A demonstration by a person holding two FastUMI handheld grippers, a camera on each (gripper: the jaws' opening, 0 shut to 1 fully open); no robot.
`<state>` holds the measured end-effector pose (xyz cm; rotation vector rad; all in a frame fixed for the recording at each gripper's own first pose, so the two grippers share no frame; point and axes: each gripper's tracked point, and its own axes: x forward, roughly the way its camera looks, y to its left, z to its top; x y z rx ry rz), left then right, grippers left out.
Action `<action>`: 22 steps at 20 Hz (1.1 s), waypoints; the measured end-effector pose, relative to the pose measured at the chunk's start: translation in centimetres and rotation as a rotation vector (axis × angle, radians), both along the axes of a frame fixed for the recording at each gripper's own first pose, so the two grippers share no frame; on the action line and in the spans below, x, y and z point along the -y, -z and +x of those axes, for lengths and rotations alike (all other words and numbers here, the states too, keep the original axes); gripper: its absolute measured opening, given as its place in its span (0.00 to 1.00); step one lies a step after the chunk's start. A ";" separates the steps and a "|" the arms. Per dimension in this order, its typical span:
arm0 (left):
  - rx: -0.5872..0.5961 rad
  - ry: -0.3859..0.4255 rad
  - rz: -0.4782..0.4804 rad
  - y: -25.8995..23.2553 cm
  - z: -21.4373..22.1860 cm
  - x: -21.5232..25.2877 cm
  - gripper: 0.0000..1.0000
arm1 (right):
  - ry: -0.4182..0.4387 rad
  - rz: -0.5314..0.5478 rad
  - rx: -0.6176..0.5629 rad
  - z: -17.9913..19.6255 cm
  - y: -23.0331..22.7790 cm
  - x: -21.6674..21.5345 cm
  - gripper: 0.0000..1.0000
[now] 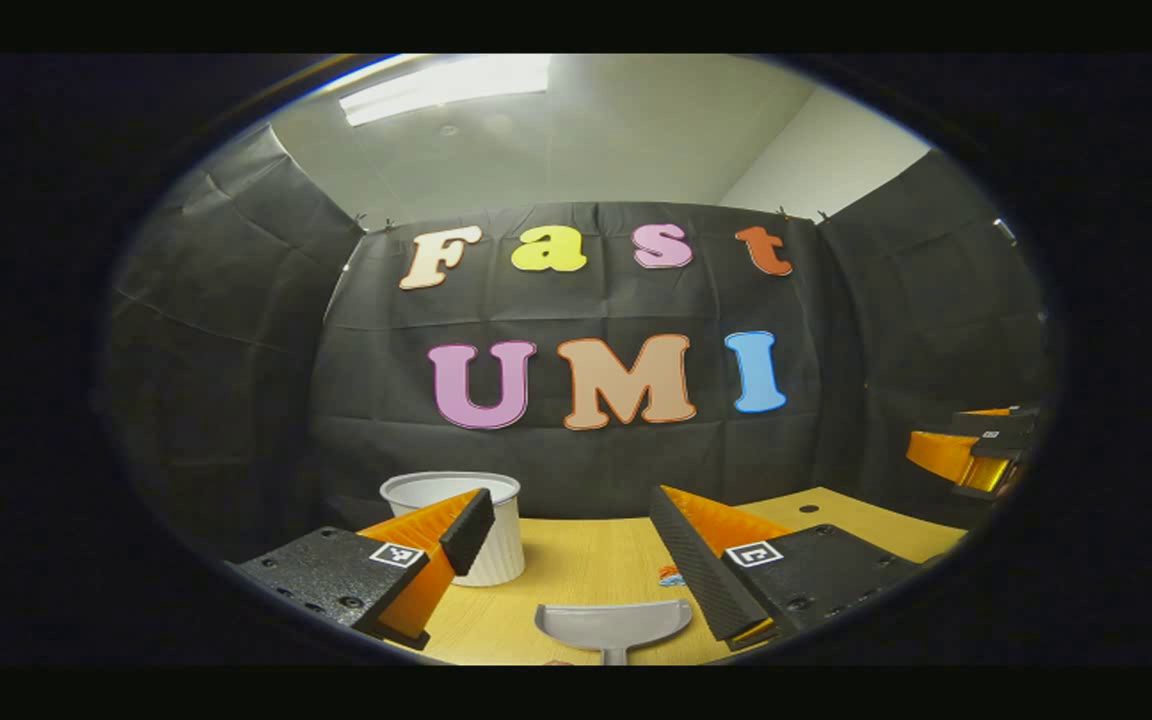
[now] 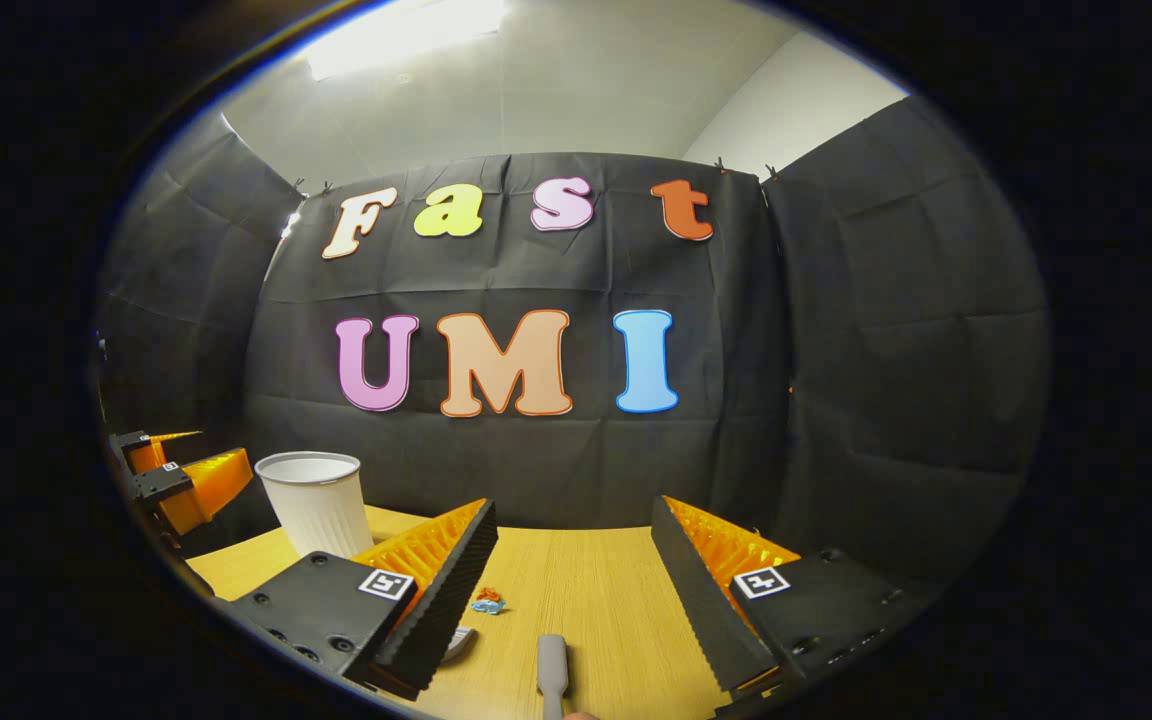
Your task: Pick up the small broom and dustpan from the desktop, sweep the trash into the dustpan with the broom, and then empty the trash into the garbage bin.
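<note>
In the left gripper view, the white ribbed garbage bin (image 1: 471,530) is standing at the left on the wooden bench (image 1: 576,570), partly behind one finger. The left hand-held gripper (image 1: 576,560) is hovering with its fingers wide apart and is holding nothing. The grey dustpan (image 1: 612,627) is lying below and between them, its handle pointing toward the camera. The small coloured trash (image 1: 671,576) is lying just beyond the dustpan, close to the other finger.

In the right gripper view, the right hand-held gripper (image 2: 576,580) is also wide open and empty. A grey handle (image 2: 552,668), probably the small broom, is lying between its fingers.

The risks, as I judge them: the flat dustpan handle is lying low, so a finger may be pushing it away instead of clamping it. A careless descent may also be scattering the light trash or knocking the bin, which is standing near.
</note>
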<state>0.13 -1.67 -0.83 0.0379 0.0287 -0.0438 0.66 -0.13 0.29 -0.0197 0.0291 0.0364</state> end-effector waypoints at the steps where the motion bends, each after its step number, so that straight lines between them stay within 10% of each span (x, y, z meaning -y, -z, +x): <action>1: -0.003 0.002 0.001 0.2 0.0 0.0 0.94 | -0.001 0.001 -0.005 0.2 0.1 0.0 1.00; 9: -0.090 0.008 0.006 3.0 0.8 -0.1 0.93 | -0.018 -0.012 -0.116 1.3 3.0 -0.6 1.00; 22: -0.552 0.052 -0.006 19.1 -1.4 1.2 0.94 | -0.066 -0.130 -0.607 1.8 19.1 -1.0 1.00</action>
